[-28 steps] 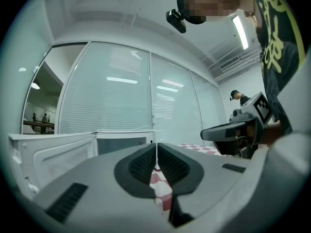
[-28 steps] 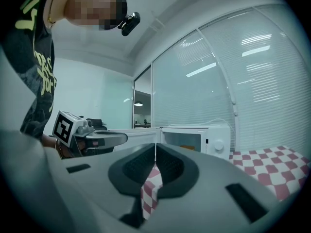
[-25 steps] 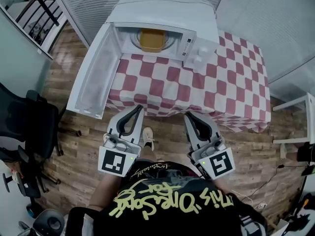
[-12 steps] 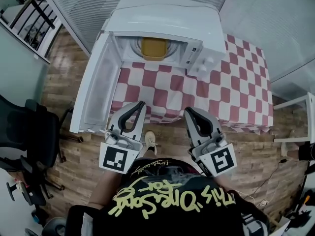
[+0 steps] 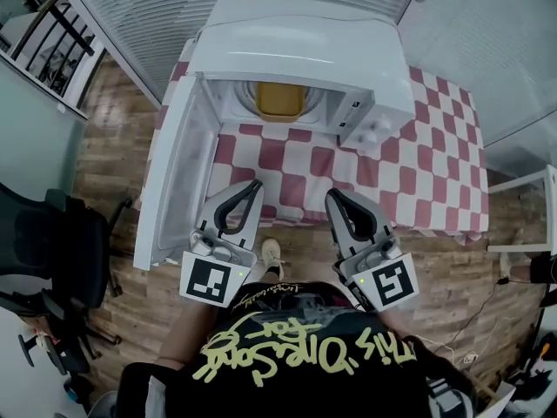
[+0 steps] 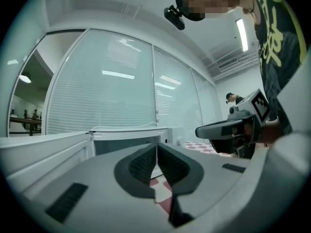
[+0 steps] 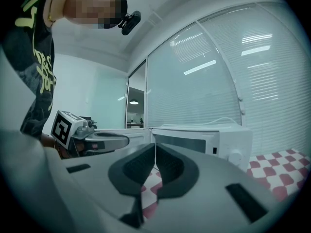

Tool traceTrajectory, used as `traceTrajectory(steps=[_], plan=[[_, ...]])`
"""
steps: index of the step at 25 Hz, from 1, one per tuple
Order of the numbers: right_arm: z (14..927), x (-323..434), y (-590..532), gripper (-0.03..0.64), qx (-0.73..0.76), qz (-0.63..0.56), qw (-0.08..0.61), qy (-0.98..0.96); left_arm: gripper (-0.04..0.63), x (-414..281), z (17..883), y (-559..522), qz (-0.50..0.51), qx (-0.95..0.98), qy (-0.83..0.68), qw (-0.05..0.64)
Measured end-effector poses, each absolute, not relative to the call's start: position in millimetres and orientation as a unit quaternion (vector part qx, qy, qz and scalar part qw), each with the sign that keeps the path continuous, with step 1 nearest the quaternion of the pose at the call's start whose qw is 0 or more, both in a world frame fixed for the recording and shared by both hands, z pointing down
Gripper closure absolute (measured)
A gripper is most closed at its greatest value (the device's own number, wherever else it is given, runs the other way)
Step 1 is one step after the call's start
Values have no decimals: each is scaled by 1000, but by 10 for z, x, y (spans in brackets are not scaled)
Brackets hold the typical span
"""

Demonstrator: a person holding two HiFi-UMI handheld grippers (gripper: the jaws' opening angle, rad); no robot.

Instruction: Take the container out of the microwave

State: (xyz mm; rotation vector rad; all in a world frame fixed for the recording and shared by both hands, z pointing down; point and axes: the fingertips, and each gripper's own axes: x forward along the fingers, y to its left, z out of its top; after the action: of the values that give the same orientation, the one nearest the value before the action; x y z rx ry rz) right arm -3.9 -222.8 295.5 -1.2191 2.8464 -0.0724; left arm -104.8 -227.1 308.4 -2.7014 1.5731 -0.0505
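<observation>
Two claws empty, approach step in hand.
Left claw point(image 5: 255, 184) and right claw point(image 5: 331, 196) are shut tight on nothing, near the worktop point(image 5: 418, 164) front edge. The yellow container point(image 5: 279, 101) is seen inside the microwave point(image 5: 305, 37), door point(image 5: 174, 181) open. Next, the claws probably need to be opened and advanced level to the container.

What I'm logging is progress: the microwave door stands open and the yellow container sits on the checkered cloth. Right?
Not quite: the door stands open, but the yellow container sits inside the microwave, not on the cloth; the head view shows it.
</observation>
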Motion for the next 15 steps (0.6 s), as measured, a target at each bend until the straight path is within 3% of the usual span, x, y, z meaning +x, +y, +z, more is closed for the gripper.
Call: traceTrajectory(steps=[11, 15], plan=[[3120, -152, -2502, 606, -410, -35, -2, 911, 583, -1119, 3177, -2517, -22, -868, 496, -6], [3318, -152, -2545, 606, -409, -45, -51, 910, 583, -1123, 3214, -2568, -28, -868, 495, -10]])
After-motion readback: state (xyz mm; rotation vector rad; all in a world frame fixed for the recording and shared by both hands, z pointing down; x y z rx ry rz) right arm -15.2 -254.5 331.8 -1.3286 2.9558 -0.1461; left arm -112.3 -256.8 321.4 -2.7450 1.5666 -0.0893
